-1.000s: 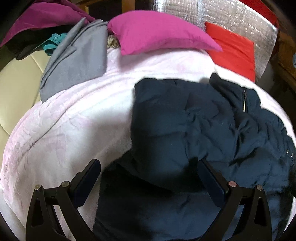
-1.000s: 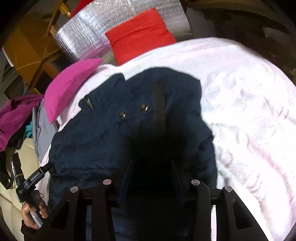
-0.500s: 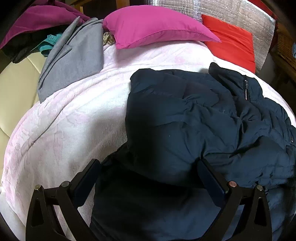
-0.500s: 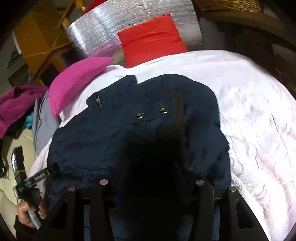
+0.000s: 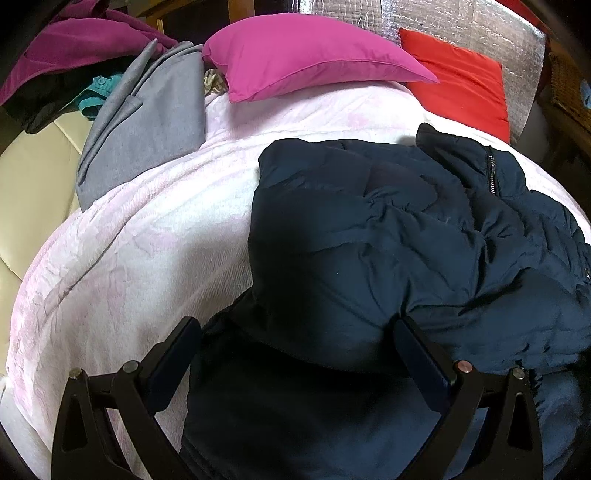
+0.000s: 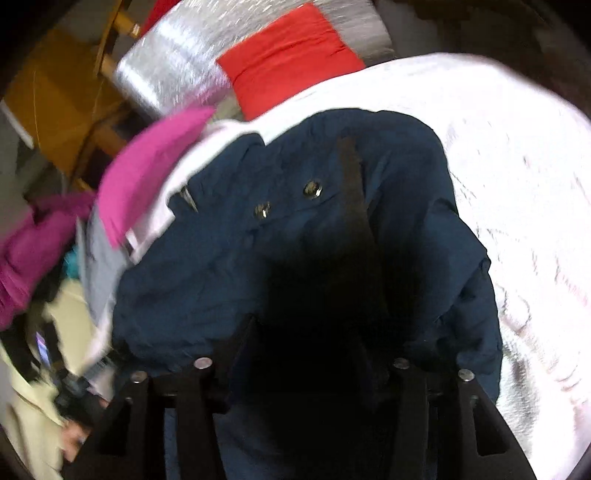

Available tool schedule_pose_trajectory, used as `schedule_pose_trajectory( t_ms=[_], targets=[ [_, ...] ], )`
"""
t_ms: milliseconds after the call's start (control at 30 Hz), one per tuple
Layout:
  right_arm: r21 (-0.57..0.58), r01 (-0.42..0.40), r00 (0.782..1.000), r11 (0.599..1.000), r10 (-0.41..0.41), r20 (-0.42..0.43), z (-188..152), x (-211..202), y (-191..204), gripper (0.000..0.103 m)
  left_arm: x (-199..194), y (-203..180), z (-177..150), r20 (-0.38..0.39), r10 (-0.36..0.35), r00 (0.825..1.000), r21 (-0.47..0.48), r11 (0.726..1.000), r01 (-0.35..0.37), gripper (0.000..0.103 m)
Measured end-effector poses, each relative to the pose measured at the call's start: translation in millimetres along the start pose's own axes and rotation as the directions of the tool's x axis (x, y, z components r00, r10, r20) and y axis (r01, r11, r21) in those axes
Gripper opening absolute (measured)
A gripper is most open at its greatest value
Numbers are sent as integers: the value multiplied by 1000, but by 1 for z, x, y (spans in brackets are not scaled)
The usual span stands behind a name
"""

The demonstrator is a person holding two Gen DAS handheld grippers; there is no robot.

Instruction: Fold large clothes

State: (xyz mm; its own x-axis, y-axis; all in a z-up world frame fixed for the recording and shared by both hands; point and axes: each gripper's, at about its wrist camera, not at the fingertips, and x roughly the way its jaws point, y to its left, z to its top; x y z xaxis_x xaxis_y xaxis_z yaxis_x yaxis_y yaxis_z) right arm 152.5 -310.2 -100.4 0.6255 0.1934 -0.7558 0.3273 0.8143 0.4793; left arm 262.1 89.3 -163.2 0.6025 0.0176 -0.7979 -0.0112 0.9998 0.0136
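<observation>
A dark navy padded jacket lies crumpled on a pale pink blanket; its zipped collar points to the far right. My left gripper is open, its fingers spread over the jacket's near edge with fabric between them. In the right wrist view the jacket shows two metal snaps and a dark strap. My right gripper is shut on a fold of the jacket, its fingertips buried in the dark fabric. That view is blurred.
A magenta pillow and a red cushion lie at the far end before a silver foil panel. A grey garment and a purple one lie at the far left. A cream couch borders the left.
The left gripper has stayed open and drifted closer over the jacket. The right gripper, still gripping, has swung and tilted, blurring its view; the jacket's right side has shifted with it.
</observation>
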Motion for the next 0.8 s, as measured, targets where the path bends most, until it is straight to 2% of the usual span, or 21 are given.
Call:
schedule_pose_trajectory(
  t_ms=[167,300,433,567,600,633,700,800],
  targets=[
    [21,-64,995,998,62,72,2,-17,1,64,1,1,1,-1,-3,1000,0,1000,3,103],
    [52,-116,987,992,110,117,6,-25,-3,69,1,0,1,0,-2,1000,1,1000,2,103],
    [145,-169,978,975,147,147,11,-21,-15,76,2,0,0,0,-5,1000,0,1000,5,103],
    [261,-191,976,946,154,156,14,-12,-32,75,2,0,0,-1,-6,1000,-2,1000,6,103],
    [278,-193,976,941,155,155,13,-11,-34,68,2,0,0,-2,-8,1000,-3,1000,8,103],
    [289,-181,979,940,144,145,13,-9,-35,48,2,1,1,-3,-9,1000,-4,1000,9,103],
    [289,-121,990,949,93,110,15,-4,-33,25,2,1,1,-5,-11,1000,-6,1000,11,103],
    [248,-107,987,963,73,142,16,-12,-24,22,2,2,1,-7,-13,1000,-9,1000,13,103]
  ],
)
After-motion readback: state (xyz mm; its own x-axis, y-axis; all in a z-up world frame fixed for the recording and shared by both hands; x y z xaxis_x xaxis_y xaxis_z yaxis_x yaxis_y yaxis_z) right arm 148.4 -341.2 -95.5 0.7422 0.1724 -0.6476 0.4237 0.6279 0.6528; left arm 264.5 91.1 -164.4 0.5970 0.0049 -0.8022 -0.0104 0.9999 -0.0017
